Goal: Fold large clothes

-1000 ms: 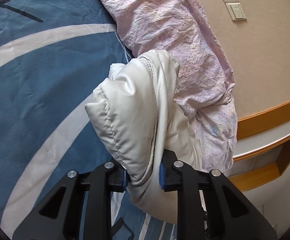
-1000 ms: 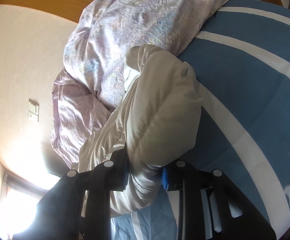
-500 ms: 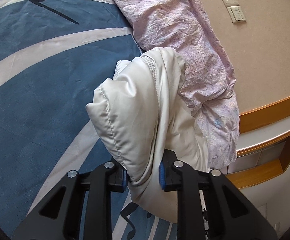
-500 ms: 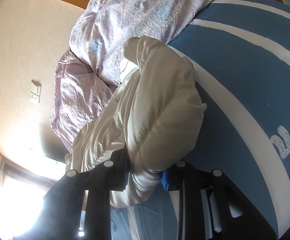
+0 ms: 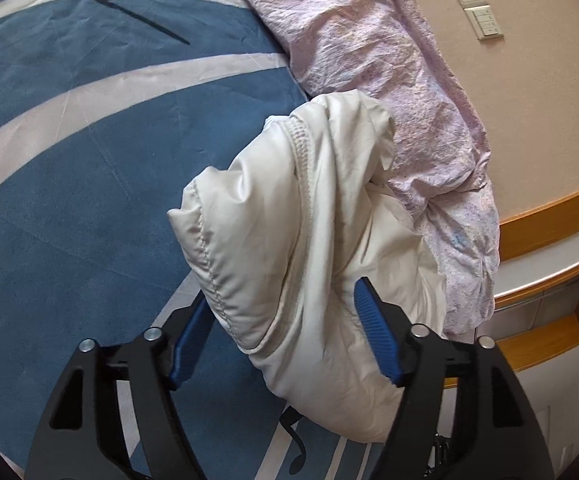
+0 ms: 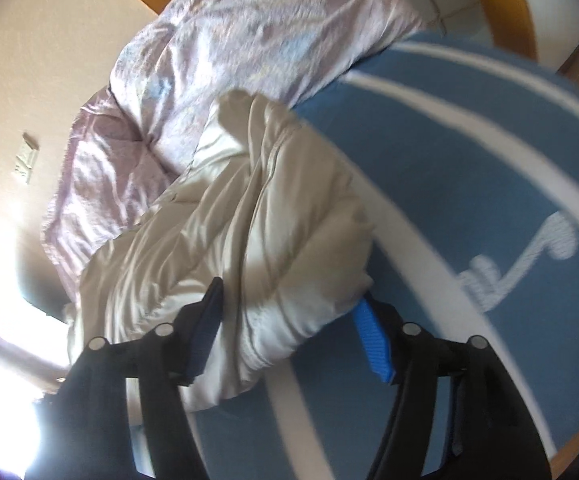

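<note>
A bundled white jacket point(image 5: 309, 240) lies on a blue bedspread point(image 5: 89, 160), touching a pink quilt point(image 5: 389, 60). Left gripper point(image 5: 285, 332) and right gripper point(image 6: 289, 320) jaws have just opened, apart around the jacket.

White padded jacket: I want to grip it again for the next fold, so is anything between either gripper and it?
Nothing visible. The white padded jacket lies directly between the just-opened jaws of the left gripper and right gripper, on the blue bedspread. The pink quilt lies behind it.
</note>
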`<state>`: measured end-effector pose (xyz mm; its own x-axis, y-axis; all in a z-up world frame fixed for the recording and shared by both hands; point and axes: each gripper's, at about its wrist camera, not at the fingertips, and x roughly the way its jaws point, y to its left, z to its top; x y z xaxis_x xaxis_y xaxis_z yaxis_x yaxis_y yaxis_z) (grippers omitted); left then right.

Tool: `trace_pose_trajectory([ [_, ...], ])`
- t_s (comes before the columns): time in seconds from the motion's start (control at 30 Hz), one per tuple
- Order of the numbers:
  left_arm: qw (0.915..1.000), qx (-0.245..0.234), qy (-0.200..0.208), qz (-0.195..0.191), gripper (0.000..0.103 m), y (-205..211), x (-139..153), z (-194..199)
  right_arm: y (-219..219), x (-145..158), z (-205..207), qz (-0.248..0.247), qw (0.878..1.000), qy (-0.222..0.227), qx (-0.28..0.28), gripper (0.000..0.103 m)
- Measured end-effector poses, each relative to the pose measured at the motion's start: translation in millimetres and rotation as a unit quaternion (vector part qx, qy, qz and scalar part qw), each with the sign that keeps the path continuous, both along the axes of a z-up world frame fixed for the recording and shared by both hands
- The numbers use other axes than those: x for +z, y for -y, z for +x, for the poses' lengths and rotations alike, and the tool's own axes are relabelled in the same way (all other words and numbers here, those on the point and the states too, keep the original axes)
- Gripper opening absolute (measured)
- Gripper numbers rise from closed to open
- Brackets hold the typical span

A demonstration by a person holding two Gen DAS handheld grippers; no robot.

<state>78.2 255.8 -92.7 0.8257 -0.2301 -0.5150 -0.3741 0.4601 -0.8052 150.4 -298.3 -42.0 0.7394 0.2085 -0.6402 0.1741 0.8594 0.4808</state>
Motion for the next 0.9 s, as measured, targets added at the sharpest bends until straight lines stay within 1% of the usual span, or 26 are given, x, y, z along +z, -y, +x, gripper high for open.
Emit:
trace_pose_trajectory([
  [0.07, 1.0000, -0.001, 0.002, 0.008, 0.077, 1, 0, 0, -2, 18, -10, -0.069, 0.996, 0.038, -0.042, 0.072],
  [0.1, 1.0000, -0.001, 0.002, 0.009, 0.078, 1, 0, 0, -7, 28, -14, -0.110, 0.991, 0.057, -0.058, 0.073],
  [0.13, 0.9999, -0.002, 0.002, 0.010, 0.080, 1, -1, 0, -14, 37, -16, -0.141, 0.985, 0.073, -0.060, 0.075],
  [0.17, 0.9999, -0.002, 0.001, 0.010, 0.081, 1, -2, 0, -21, 43, -16, -0.161, 0.982, 0.086, -0.050, 0.077],
  [0.23, 0.9999, -0.001, -0.002, 0.013, 0.081, 2, -3, 1, -40, 55, -13, -0.190, 0.976, 0.106, -0.009, 0.081],
  [0.27, 0.9999, 0.000, -0.002, 0.016, 0.081, 3, -4, 1, -49, 58, -10, -0.197, 0.974, 0.112, 0.008, 0.082],
  [0.3, 0.9998, 0.000, -0.003, 0.018, 0.081, 3, -4, 2, -66, 61, -6, -0.209, 0.970, 0.120, 0.042, 0.083],
  [0.4, 0.9998, 0.001, 0.001, 0.019, 0.082, 6, -4, 3, -106, 63, 9, -0.238, 0.957, 0.122, 0.110, 0.084],
  [0.53, 0.9996, 0.009, 0.005, 0.027, 0.082, 9, 0, 5, -153, 56, 29, -0.255, 0.945, 0.112, 0.172, 0.084],
  [0.63, 0.9994, 0.018, 0.007, 0.030, 0.083, 10, 1, 5, -182, 49, 36, -0.280, 0.934, 0.109, 0.196, 0.084],
  [0.7, 0.9993, 0.020, 0.006, 0.030, 0.083, 10, 0, 6, -196, 43, 41, -0.290, 0.928, 0.104, 0.209, 0.084],
  [0.8, 0.9993, 0.024, 0.004, 0.027, 0.083, 11, -2, 8, -213, 37, 41, -0.299, 0.923, 0.096, 0.222, 0.084],
  [0.9, 0.9994, 0.027, 0.005, 0.020, 0.083, 10, -5, 9, -224, 32, 48, -0.304, 0.921, 0.093, 0.226, 0.084],
])
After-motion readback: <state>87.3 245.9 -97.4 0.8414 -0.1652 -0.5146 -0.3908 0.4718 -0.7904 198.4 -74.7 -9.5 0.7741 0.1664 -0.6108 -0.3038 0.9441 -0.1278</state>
